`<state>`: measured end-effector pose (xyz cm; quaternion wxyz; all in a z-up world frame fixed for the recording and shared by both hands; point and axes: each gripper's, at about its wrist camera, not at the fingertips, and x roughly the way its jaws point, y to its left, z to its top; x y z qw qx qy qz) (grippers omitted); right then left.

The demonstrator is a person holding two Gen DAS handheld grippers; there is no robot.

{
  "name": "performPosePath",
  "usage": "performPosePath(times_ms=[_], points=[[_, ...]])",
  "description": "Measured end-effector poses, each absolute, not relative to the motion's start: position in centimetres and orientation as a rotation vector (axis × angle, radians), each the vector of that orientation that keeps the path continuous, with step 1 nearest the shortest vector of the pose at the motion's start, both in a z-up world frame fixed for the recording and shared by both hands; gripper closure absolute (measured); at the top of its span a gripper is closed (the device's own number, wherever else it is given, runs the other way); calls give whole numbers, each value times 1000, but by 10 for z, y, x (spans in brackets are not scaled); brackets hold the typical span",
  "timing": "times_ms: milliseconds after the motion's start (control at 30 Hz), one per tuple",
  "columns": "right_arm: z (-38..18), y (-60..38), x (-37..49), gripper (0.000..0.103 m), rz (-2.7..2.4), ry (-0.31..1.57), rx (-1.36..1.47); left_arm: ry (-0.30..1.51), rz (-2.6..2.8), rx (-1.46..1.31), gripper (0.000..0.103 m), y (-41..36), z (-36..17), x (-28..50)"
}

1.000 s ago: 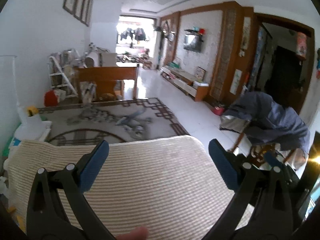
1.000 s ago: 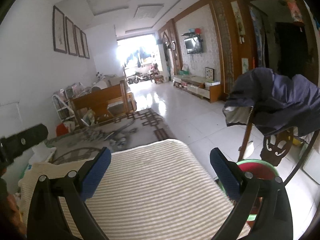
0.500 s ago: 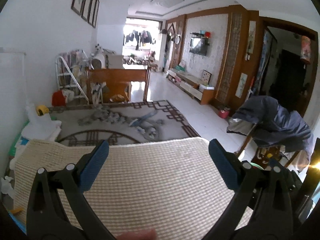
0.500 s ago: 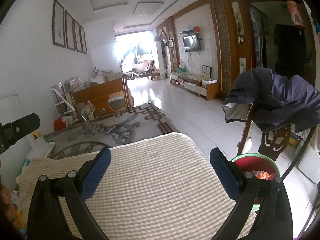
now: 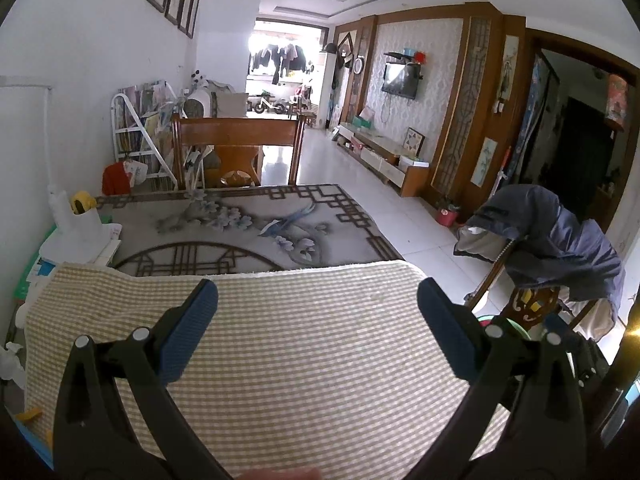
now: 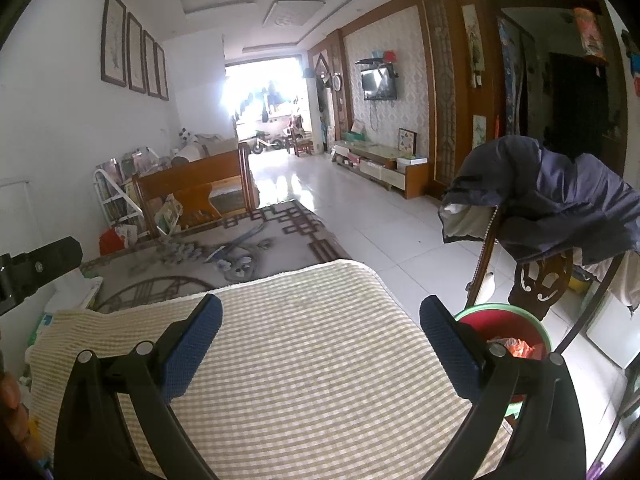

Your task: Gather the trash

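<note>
1. The red bin [image 6: 516, 326] with a green rim stands on the white tile floor just past the right edge of the checked cloth [image 6: 304, 364]. Orange crumpled trash [image 6: 520, 347] lies inside it.
2. In the left wrist view only a sliver of the bin's green rim [image 5: 505, 321] shows behind the right finger.
3. The right gripper [image 6: 320, 340] hangs over the cloth with its blue-padded jaws spread wide and nothing between them.
4. The left gripper [image 5: 318, 322] is likewise spread and empty above the cloth.
5. The cloth's far edge [image 5: 280, 274] ends at a patterned rug [image 5: 256, 224]; its right corner is rounded.
6. A wooden chair draped with a dark jacket [image 6: 560, 204] stands just behind the bin; open tile lies beyond.
</note>
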<state>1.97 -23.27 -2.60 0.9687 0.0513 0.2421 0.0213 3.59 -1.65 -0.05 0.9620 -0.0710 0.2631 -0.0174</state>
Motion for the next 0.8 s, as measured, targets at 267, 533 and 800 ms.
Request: performPosePath(times_ms=[267,533,800], points=[[-26,-232,20,7,41,490,102,542,-42,-143,5,-17,-2,38],[-27,-235,19,7,38,494,106,545,-38,-143,5,-17,-2,37],[-27,-234,20,7,39,495,104,546,-41,-141,5,-17,-2,38]])
